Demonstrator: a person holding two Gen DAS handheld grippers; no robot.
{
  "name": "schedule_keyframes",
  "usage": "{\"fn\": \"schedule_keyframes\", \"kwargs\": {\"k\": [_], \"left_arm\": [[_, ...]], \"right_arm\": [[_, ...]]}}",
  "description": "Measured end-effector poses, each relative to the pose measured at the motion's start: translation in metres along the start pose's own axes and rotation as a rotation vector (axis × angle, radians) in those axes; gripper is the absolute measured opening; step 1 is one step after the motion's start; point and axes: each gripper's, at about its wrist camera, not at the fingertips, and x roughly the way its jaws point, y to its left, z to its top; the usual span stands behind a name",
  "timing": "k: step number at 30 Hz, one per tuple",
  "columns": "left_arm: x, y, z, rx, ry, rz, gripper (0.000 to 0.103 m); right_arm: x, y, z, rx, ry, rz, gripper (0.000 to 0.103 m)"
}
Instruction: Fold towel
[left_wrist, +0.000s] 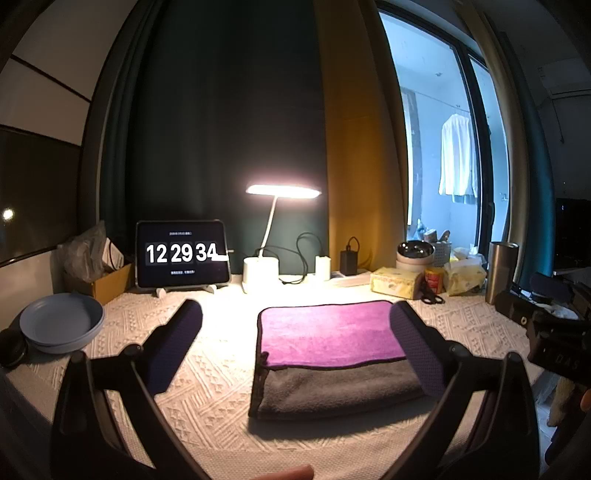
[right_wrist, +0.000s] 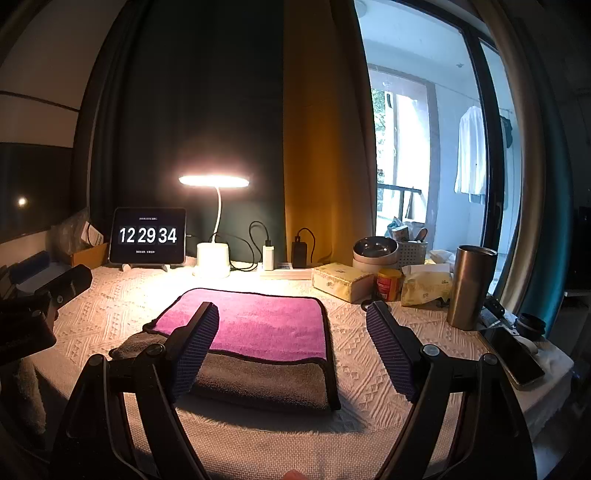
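Note:
A towel (left_wrist: 325, 336), purple on one side and grey on the other with a dark hem, lies folded on the white textured tablecloth (left_wrist: 207, 387). The purple layer covers the far part, and a grey strip shows along the near edge. It also shows in the right wrist view (right_wrist: 258, 328). My left gripper (left_wrist: 295, 343) is open and empty, held above the near left part of the towel. My right gripper (right_wrist: 291, 343) is open and empty, held above the towel's near right corner. The right gripper's body shows at the right edge of the left wrist view (left_wrist: 554, 332).
A lit desk lamp (left_wrist: 282, 192) and a tablet clock (left_wrist: 183, 254) stand at the back. A blue plate (left_wrist: 61, 321) sits at the left. Tissue packs (right_wrist: 341, 282), a red can (right_wrist: 388, 284), a steel tumbler (right_wrist: 471, 286) and a phone (right_wrist: 513, 356) are on the right.

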Motion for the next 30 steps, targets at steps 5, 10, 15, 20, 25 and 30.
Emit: {"fn": "schedule_keyframes", "kwargs": {"k": [5,10,15,20,25,30], "left_arm": [[-0.0001,-0.0002,-0.0002,0.000,0.003,0.000,0.102],[0.0000,0.0009,-0.0004,-0.002,0.005,0.000,0.102],[0.0000,0.0010,-0.0005,-0.002,0.005,-0.001,0.102],[0.0003,0.0009,-0.0010,0.000,0.006,0.000,0.102],[0.0003,0.0008,-0.0015,0.001,0.009,0.000,0.102],[0.0002,0.0004,-0.0016,0.003,0.009,-0.001,0.102]], "right_arm": [[0.0000,-0.0005,0.0003,0.002,0.001,0.001,0.085],[0.0001,-0.0002,0.0003,0.004,0.002,0.001,0.085],[0.0020,-0.0023,-0.0020,0.006,0.004,0.001,0.085],[0.0021,-0.0025,-0.0018,0.007,0.005,0.001,0.085],[0.0024,-0.0026,-0.0015,0.008,0.006,0.001,0.085],[0.0016,-0.0031,-0.0022,0.010,0.006,0.003,0.085]]}}
